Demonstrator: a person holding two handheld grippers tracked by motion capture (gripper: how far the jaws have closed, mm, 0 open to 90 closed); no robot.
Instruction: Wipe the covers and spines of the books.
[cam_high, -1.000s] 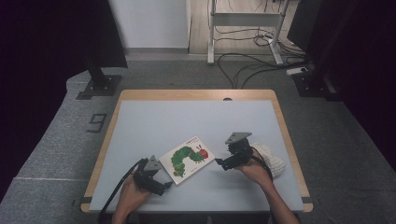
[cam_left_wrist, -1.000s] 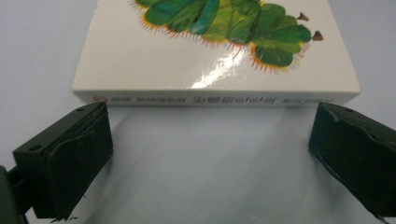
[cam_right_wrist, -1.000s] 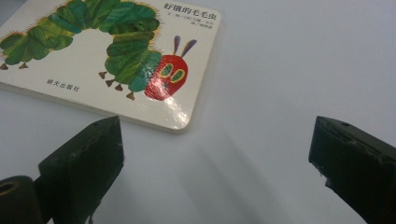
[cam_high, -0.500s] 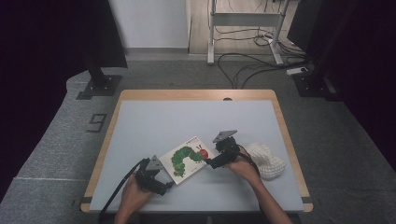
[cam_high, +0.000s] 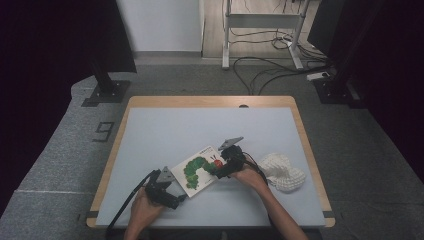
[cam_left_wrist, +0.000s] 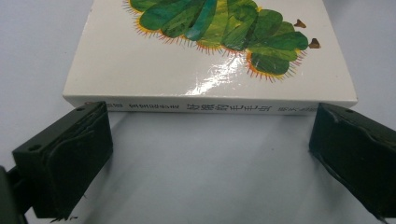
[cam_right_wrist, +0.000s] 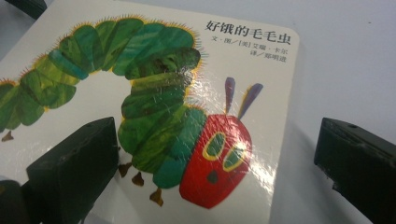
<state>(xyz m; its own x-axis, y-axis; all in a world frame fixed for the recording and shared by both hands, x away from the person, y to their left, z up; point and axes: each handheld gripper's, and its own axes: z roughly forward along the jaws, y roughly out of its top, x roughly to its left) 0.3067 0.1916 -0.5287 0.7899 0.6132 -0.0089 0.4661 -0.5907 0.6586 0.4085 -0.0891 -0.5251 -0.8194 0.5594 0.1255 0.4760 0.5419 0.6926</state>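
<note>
Left tongs (cam_left_wrist: 210, 154) apart, just short of the book (cam_left_wrist: 210, 56) spine (flat on the worktop (cam_high: 175, 130)); right tongs (cam_right_wrist: 219, 168) apart too, straddling its caterpillar-head corner.

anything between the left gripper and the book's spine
Nothing: in the left gripper view, bare table separates the open left gripper from the caterpillar book.

Caterpillar book (cam_high: 201, 170) flat on table (cam_high: 165, 135), hand-held grippers seemingly at both ends

one picture book (cam_high: 200, 171), one white knitted bundle (cam_high: 282, 172), two grippers, one table (cam_high: 165, 130)
</note>
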